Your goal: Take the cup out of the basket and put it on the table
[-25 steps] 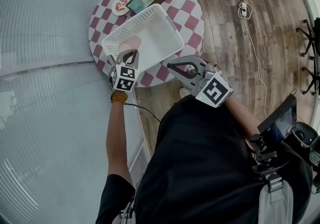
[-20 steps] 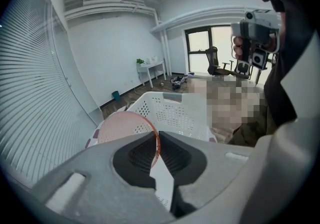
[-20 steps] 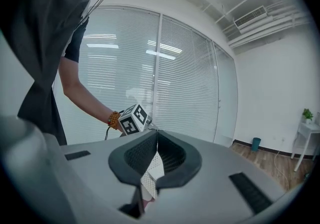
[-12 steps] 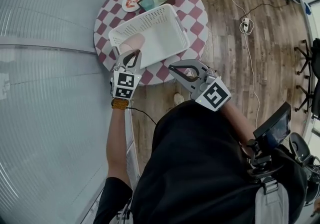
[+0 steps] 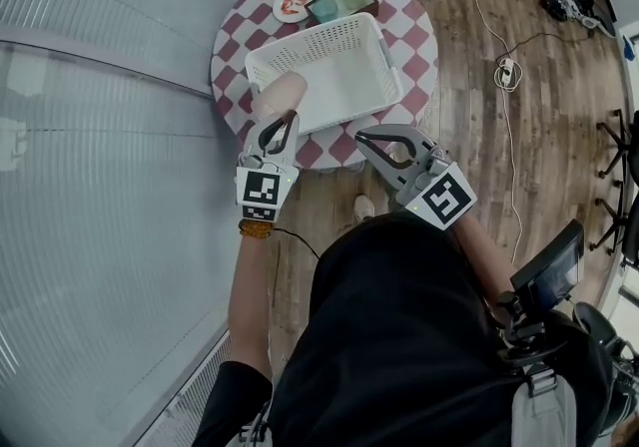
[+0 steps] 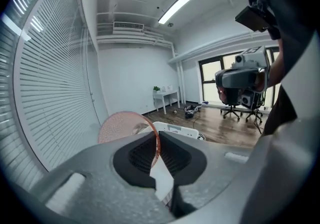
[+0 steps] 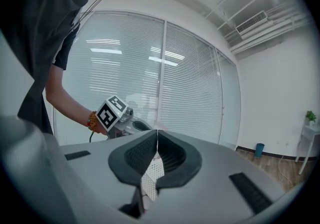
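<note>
Cup (image 5: 281, 94) rose over the basket (image 5: 312, 38)'s lower-left corner, rim pinched by left gripper (image 5: 290, 118); keeping it level mattered. Right gripper (image 5: 358, 136) was closed.

The basket (image 5: 312, 40) fills the middle of the round table (image 5: 423, 42), so bare cloth shows only as a ring around it. The widest bare strips run along the right side and the near edge; the left strip is narrower. At the far edge a plate (image 5: 292, 5) and a dark tray (image 5: 342, 1) lie just beside the basket's far wall and close off that side. Blinds (image 5: 120, 136) stand close along the table's left.

The left gripper (image 5: 288, 118), clamped on the rim of the cup (image 5: 279, 96), holds it at the basket's near-left corner. The right gripper (image 5: 359, 137), jaws together, hangs at the near edge, with open cloth between the two. On the floor to the right, a cable (image 5: 506, 111) and a power strip (image 5: 507, 66) lie apart from the table.
</note>
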`<state>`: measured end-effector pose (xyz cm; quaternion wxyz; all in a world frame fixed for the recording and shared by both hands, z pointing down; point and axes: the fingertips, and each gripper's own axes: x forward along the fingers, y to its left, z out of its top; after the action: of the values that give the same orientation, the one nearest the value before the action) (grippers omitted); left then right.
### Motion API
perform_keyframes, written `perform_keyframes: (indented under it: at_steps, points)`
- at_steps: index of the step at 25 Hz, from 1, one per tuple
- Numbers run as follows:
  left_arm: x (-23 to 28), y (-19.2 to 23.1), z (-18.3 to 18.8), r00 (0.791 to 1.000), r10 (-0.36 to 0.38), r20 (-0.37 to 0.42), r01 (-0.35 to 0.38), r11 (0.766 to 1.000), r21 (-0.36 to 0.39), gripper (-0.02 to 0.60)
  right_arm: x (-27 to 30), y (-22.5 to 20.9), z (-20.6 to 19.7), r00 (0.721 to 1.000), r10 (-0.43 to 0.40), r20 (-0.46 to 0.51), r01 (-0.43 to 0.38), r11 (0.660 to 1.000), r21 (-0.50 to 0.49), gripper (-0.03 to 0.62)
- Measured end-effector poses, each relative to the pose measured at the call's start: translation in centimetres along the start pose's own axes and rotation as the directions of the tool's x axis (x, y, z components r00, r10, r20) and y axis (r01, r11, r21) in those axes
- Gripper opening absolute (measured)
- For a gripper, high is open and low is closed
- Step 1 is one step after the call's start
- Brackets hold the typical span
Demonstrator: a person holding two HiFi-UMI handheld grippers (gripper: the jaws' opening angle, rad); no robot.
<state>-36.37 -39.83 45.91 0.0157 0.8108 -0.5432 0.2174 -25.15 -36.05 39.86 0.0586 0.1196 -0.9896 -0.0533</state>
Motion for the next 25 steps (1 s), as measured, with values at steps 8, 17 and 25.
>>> perform_keyframes:
  at_steps: [8,17,25]
  points:
    - [-3.1,-0.2,0.9,0.997,0.046,0.062,-0.044,0.999,-0.022,0.019,1.1,0.4,0.2,0.999,0.018,-0.037,-0.016,0.998,0.058,0.012]
    - [-6.3,-1.6,0.6,0.982,0.083,0.167,-0.073,0.995,-0.07,0.019,1.3,2.5,0.8,0.999,0.028,0.015,-0.028,1.0,0.003,0.012]
    - [-8.0,-3.1,1.9,0.96,0.08,0.27,-0.06,0.995,-0.082,0.019,0.8,2.5,1.1,0.998,-0.037,0.059,0.037,0.999,0.005,0.012]
